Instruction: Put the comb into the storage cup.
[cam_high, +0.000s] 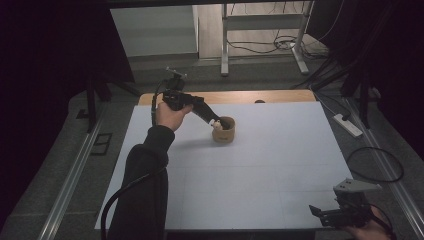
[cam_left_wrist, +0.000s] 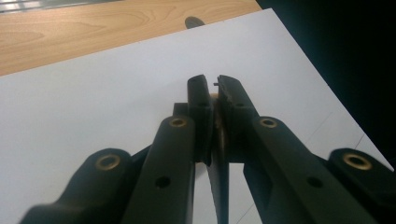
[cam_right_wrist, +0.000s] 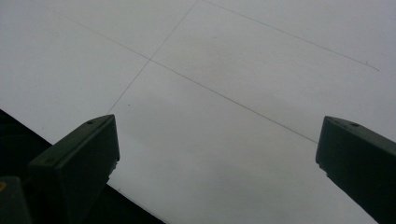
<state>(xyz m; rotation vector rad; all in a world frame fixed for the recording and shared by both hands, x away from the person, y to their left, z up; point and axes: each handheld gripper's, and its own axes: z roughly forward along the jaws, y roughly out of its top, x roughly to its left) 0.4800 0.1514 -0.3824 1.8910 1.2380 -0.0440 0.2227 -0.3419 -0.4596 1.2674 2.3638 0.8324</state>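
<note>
Jaws of the left gripper (cam_high: 216, 121) were clamped together on something thin and tan, seen as a sliver between the black pads in the left gripper view (cam_left_wrist: 215, 122); what it was could not be told for certain, though from above the tips sat at the rim of a small wooden bowl (cam_high: 224, 131), with a pale bit at the tips. Most likely they pinched the bowl's near wall, one jaw inside and one outside, a hold that would suit lifting or dragging it. That bowl stood on the white surface (cam_high: 280, 165), toward its far middle, not far from the strip of bare wood (cam_high: 260, 96) along the back edge. The left hand (cam_high: 170, 116) reached in from the left with the gripper slanting down to the right.

Jaws of the right gripper (cam_high: 320, 214) stood wide apart with nothing between them (cam_right_wrist: 217, 135), parked at the near right corner of the surface, presumably kept out of the way. Open white sheet lay all around the bowl, most of it toward the person and to the right; the back edge was the closest limit.
</note>
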